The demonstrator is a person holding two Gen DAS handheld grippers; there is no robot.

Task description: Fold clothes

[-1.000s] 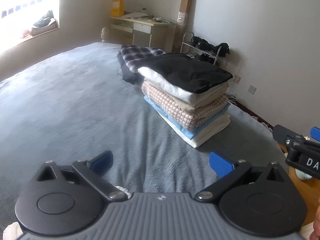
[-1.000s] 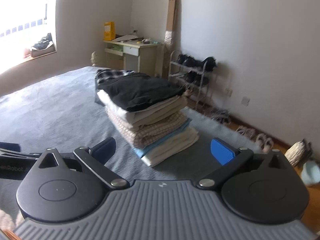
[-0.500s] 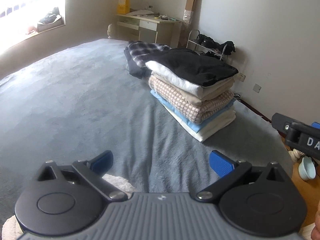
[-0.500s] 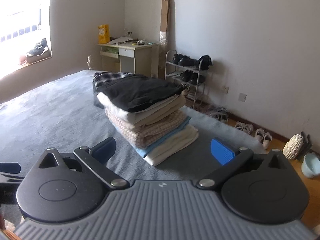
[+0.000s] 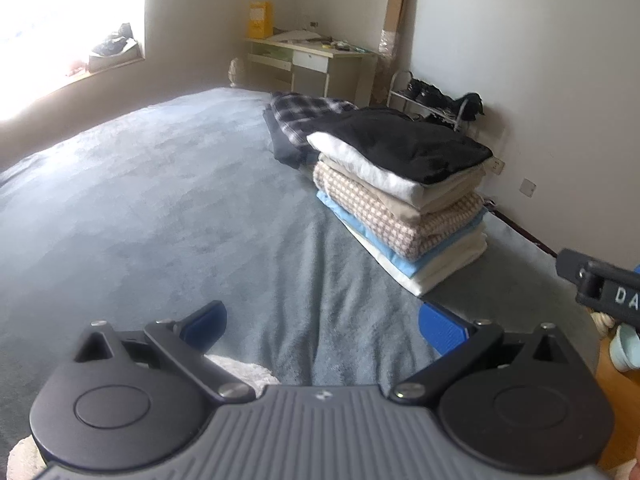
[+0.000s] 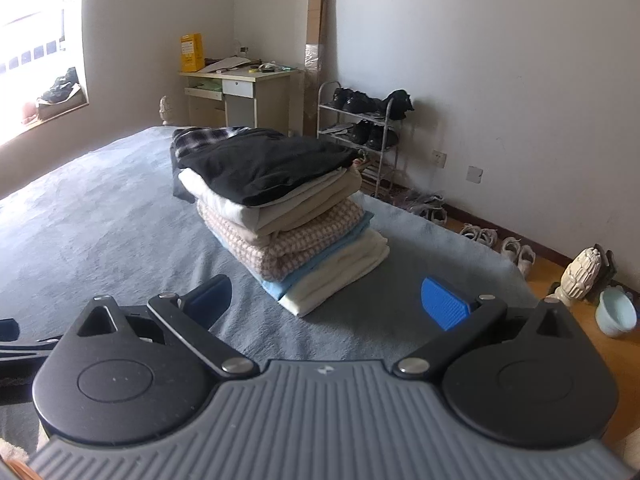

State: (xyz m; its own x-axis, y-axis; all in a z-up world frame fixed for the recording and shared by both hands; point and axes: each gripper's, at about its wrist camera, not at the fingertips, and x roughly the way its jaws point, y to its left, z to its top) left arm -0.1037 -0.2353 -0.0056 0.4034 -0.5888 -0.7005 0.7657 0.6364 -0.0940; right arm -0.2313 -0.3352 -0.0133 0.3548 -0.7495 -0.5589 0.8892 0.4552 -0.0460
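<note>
Blue-padded fingers of the left gripper (image 5: 322, 320) and right gripper (image 6: 326, 298) are hanging spread and empty above the bed (image 5: 140, 200). Beyond them, the folded stack (image 6: 288, 224) is sitting squared near the bed's wall-side edge, a plaid garment (image 5: 304, 114) lying just behind the stack, likely set aside.

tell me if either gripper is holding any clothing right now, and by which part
Nothing is held. The left gripper and right gripper are both open and empty above the bed, short of the folded stack.
</note>
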